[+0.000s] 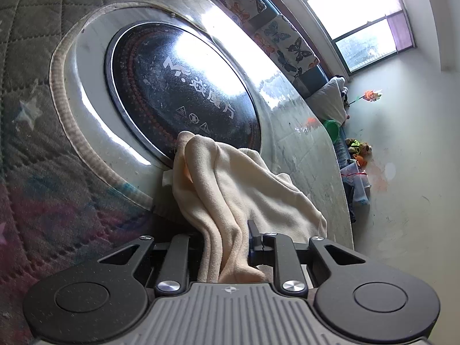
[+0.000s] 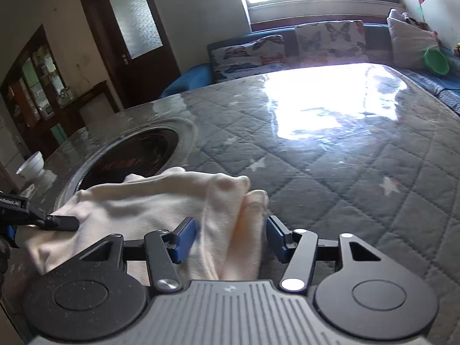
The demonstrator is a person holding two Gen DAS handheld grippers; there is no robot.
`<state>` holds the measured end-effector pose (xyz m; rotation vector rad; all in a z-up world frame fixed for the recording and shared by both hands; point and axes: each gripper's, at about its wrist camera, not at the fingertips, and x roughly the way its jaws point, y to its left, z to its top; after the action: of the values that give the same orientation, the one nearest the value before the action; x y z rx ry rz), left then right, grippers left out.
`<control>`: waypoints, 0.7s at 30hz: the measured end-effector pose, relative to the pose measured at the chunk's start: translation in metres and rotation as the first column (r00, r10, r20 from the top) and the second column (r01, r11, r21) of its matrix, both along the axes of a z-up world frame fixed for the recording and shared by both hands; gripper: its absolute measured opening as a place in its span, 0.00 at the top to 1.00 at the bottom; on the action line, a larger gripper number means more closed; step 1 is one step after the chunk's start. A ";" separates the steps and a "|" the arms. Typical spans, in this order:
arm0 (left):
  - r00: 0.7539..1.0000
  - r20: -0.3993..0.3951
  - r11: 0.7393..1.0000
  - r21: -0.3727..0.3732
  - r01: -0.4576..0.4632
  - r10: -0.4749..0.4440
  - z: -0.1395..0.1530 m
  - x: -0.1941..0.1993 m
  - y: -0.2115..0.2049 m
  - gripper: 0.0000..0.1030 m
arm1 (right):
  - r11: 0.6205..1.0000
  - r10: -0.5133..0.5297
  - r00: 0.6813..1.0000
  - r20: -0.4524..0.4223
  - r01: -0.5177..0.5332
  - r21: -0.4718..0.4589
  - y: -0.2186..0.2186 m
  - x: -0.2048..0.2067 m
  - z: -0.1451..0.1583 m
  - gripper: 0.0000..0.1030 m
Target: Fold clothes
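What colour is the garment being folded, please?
Cream garment, clearest in the left wrist view.

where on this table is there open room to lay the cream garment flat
The widest free patch is the quilted table cover, from the cream garment out to the glare near the butterfly cushions. It is crowded by the round black cooktop, which the garment overlaps, and where the left hand-held gripper pinches the cloth. White bowls sit at that far edge.
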<state>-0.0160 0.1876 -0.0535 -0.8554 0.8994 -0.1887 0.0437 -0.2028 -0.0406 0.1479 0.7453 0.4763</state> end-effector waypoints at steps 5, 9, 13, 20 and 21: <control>1.000 -0.003 1.000 0.020 0.002 -0.002 0.003 0.001 -0.001 0.79 | 1.000 0.008 1.000 -0.009 -0.008 0.023 0.005 -0.002 0.002 0.82; 1.000 0.011 0.996 0.082 0.020 -0.021 0.010 0.003 -0.008 0.80 | 1.000 0.005 1.000 0.017 -0.005 0.029 0.002 -0.012 0.010 0.87; 0.998 0.043 0.995 0.093 0.048 -0.052 0.023 0.006 -0.017 0.82 | 0.999 -0.005 0.998 0.055 0.003 0.039 -0.004 -0.023 0.023 0.88; 0.986 0.085 0.981 0.141 0.131 -0.144 0.044 0.024 -0.054 0.83 | 0.999 -0.048 0.989 0.137 0.047 0.017 -0.027 -0.034 0.051 0.88; 0.983 0.090 0.979 0.146 0.145 -0.159 0.047 0.028 -0.060 0.83 | 0.998 -0.057 0.987 0.147 0.056 0.011 -0.031 -0.034 0.055 0.88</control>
<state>0.0118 0.1271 -0.0067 -0.6427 0.8725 -0.2968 0.0092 -0.2340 0.0141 0.1380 0.5933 0.4305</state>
